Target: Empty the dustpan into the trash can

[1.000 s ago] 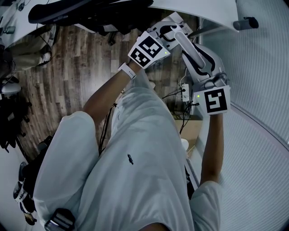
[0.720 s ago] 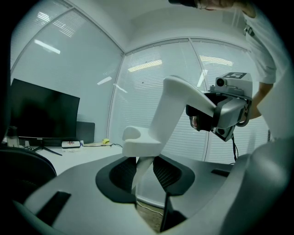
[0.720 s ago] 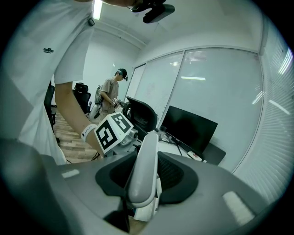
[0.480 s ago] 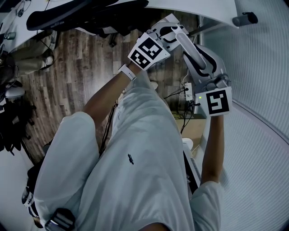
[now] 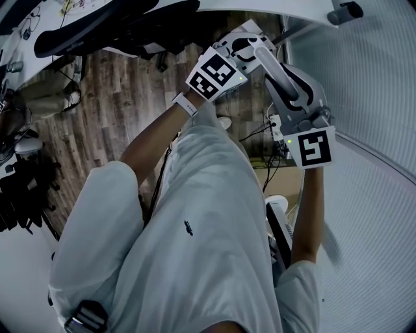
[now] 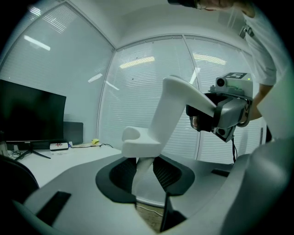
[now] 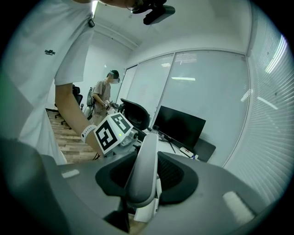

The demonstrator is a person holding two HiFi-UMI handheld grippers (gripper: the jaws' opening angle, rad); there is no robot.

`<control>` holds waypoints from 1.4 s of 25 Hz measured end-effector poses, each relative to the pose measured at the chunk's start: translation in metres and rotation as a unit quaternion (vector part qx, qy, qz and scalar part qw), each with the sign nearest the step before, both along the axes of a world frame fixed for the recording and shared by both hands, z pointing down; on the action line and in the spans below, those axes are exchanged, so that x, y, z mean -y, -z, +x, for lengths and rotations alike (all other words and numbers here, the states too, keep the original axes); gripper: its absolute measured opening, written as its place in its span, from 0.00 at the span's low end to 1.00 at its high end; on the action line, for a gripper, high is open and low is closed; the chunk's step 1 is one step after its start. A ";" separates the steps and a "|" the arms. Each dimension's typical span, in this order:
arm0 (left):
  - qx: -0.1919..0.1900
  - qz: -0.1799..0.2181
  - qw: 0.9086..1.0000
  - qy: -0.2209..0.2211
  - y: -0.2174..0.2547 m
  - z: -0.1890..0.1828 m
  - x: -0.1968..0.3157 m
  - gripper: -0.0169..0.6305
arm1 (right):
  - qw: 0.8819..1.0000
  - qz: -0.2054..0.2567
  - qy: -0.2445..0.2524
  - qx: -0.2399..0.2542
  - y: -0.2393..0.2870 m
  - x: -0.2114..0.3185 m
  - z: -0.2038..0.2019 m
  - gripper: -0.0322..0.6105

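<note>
I hold one white and grey dustpan handle (image 5: 276, 75) between both grippers at chest height. My left gripper (image 5: 244, 45) is shut on its far end, where a short white stub (image 6: 138, 140) juts out. My right gripper (image 5: 296, 107) is shut on the near end, and the handle (image 7: 144, 165) runs between its jaws toward the left gripper's marker cube (image 7: 112, 133). In the left gripper view the handle (image 6: 179, 105) rises to the right gripper (image 6: 225, 114). The pan itself is hidden, and I cannot make out a trash can.
Below lie a wooden floor (image 5: 117, 110), a power strip with cables (image 5: 276, 127), a cardboard box (image 5: 273, 182) and a white round object (image 5: 276, 205). A white desk edge (image 5: 260, 6) and a black chair (image 5: 117, 26) stand ahead. Blinds (image 5: 377, 97) line the right. Another person (image 7: 102, 98) stands far off.
Both grippers, still on the handle, have drifted slightly right in the head view. The floor has slid up-left, and the white round object near my right leg has come further into view.
</note>
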State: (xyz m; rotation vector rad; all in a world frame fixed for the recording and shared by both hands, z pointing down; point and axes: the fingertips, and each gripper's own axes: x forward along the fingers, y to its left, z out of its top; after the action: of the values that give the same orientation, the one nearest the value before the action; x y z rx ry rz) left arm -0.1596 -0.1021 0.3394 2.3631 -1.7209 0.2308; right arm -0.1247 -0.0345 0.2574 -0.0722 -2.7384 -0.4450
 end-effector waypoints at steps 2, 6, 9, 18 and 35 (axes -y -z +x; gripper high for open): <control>0.003 0.000 1.000 -0.008 0.001 0.009 0.003 0.21 | 1.000 -0.002 -0.010 0.007 0.001 0.002 0.008 0.27; 0.007 0.000 1.000 -0.024 0.003 0.026 0.010 0.21 | 1.000 0.000 -0.025 0.008 0.003 0.007 0.023 0.27; 0.010 -0.001 0.999 -0.038 0.003 0.039 0.016 0.21 | 0.999 0.000 -0.039 0.011 0.003 0.013 0.035 0.27; 0.019 -0.010 0.996 -0.085 -0.006 0.081 0.027 0.21 | 0.996 -0.010 -0.086 0.019 -0.005 0.022 0.071 0.27; 0.031 -0.042 0.984 -0.173 -0.032 0.154 0.035 0.20 | 0.983 -0.046 -0.175 0.030 -0.027 0.033 0.132 0.27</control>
State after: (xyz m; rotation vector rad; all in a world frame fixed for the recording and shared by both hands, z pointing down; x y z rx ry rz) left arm -0.0058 -0.1371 0.3712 2.6006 -1.2843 0.4273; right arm 0.0069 -0.0673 0.2840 0.3993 -2.7501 -0.2232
